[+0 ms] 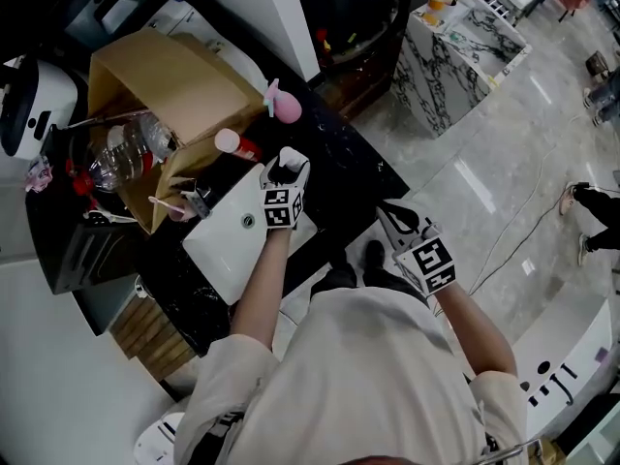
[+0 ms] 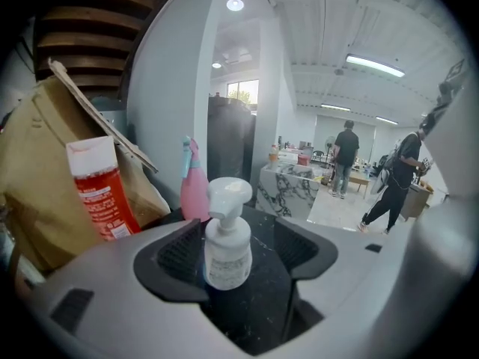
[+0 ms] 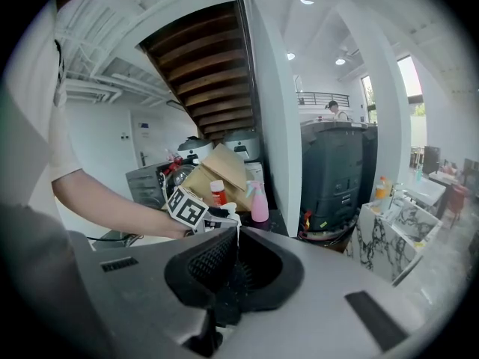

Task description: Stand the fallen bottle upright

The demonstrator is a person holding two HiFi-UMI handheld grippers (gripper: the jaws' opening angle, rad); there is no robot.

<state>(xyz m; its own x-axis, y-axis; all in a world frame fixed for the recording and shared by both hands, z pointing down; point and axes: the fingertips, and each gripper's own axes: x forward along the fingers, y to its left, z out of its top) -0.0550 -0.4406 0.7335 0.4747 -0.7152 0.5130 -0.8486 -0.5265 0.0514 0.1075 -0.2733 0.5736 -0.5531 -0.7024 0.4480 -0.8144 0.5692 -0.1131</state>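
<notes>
A small white pump bottle [image 2: 227, 253] stands upright on the black counter [image 1: 339, 153], seen in the left gripper view. My left gripper [image 2: 239, 232] is open, one jaw on each side of the bottle, and the pads do not press on it. In the head view the left gripper [image 1: 287, 168] reaches over the counter beside the cardboard box [image 1: 165, 85] and covers most of the bottle. My right gripper [image 1: 392, 216] hangs near the counter's front right edge. Its jaws are shut with nothing between them [image 3: 234, 238].
A red bottle with a white cap [image 2: 101, 193] and a pink spray bottle [image 2: 193, 189] stand behind the pump bottle. The box holds clear plastic bottles [image 1: 131, 148]. A white board [image 1: 232, 245] lies on the counter under my left arm. Two people [image 2: 397, 182] move about in the far room.
</notes>
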